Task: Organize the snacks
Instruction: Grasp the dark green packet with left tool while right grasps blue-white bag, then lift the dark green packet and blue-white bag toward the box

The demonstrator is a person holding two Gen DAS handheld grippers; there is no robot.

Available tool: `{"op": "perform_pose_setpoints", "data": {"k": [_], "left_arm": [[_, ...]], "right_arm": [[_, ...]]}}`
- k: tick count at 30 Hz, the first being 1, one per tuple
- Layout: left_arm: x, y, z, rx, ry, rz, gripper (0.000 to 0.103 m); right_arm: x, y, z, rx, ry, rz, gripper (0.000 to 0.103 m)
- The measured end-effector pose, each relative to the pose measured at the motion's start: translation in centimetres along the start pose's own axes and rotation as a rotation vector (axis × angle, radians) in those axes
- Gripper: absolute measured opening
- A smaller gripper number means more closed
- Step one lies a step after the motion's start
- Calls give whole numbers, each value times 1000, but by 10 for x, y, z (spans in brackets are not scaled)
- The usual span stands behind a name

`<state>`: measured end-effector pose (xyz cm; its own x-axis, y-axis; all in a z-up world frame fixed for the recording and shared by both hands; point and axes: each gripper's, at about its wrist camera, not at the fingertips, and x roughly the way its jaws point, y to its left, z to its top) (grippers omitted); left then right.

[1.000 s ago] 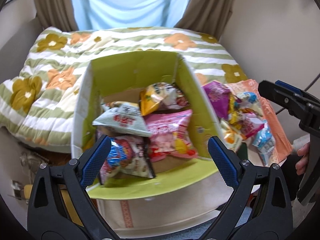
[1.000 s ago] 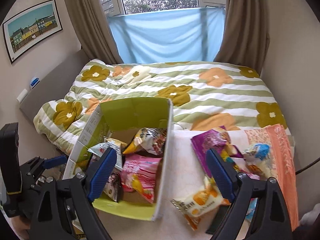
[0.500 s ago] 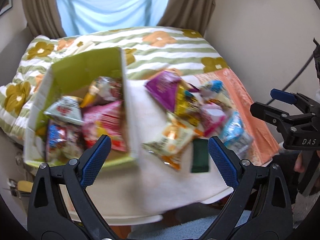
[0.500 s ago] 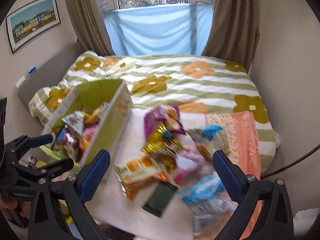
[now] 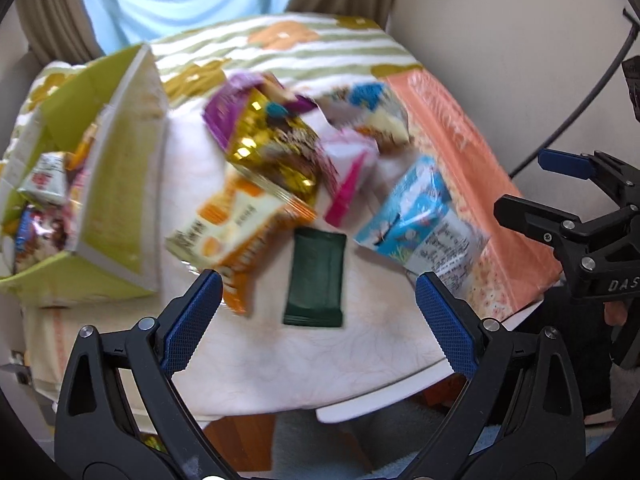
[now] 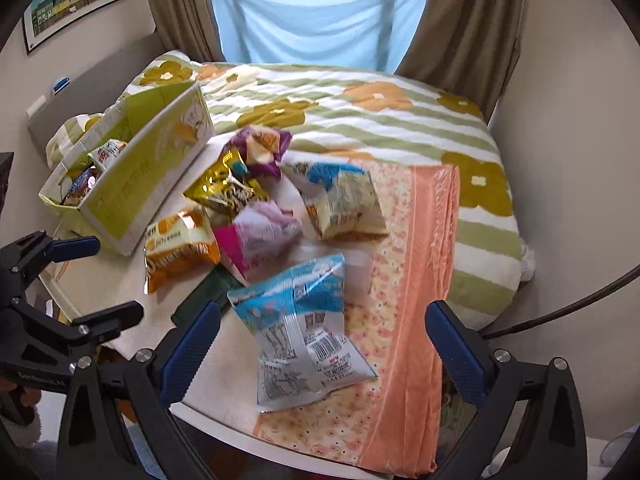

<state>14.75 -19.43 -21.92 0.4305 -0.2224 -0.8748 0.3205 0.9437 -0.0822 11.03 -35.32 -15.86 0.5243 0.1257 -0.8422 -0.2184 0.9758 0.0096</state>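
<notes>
A green cardboard box [image 5: 116, 200] [image 6: 148, 176] with several snack packs inside stands at the table's left. Loose snacks lie in a pile to its right: an orange pack [image 5: 236, 232] [image 6: 180, 248], a gold pack [image 5: 272, 148] [image 6: 224, 188], a purple pack [image 6: 260, 148], a pink pack [image 6: 260, 236], a dark green bar [image 5: 316, 276], a blue-and-white pack [image 5: 420, 220] [image 6: 304, 328]. My left gripper [image 5: 316, 312] is open and empty above the green bar. My right gripper [image 6: 320, 344] is open and empty over the blue-and-white pack.
An orange floral cloth [image 6: 412, 280] covers the table's right side. The white table edge [image 5: 380, 396] is close below. A bed with a flowered quilt [image 6: 360, 120] lies behind. A wall [image 5: 500, 20] and a black cable [image 6: 560, 316] are at the right.
Both grippers have swung right, from the green box to the loose snack pile, and come lower and closer to the table. Both stay open and empty.
</notes>
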Motion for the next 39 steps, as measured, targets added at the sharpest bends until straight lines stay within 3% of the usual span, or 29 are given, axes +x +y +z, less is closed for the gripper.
{"op": "perform_pose_setpoints", "data": {"k": [7,14,16,22,27,37,39], "left_arm": [[62,-3,1,42,106,-9,79],[101,0,1,70,180,-10,75],[108,0,0,81,199,-6,67],[115,-4,1,130,207,10,66],[115,-1,5,142,210,19,43],[112,-3,4,144,227,15,41],[110,-4,1,142,227,11,41]], "right_arm": [[40,-5,-20,-16,54,38,102],[72,-7,-27,-53,126,66,102],[77,-6,-28,-72,140,74,102],[89,-3,-32,-105,175,96,102],[95,-1,-35,-122,191,105,102],[99,12,-39,-168,212,108,102],[102,17,-40,-175,220,106,96]]}}
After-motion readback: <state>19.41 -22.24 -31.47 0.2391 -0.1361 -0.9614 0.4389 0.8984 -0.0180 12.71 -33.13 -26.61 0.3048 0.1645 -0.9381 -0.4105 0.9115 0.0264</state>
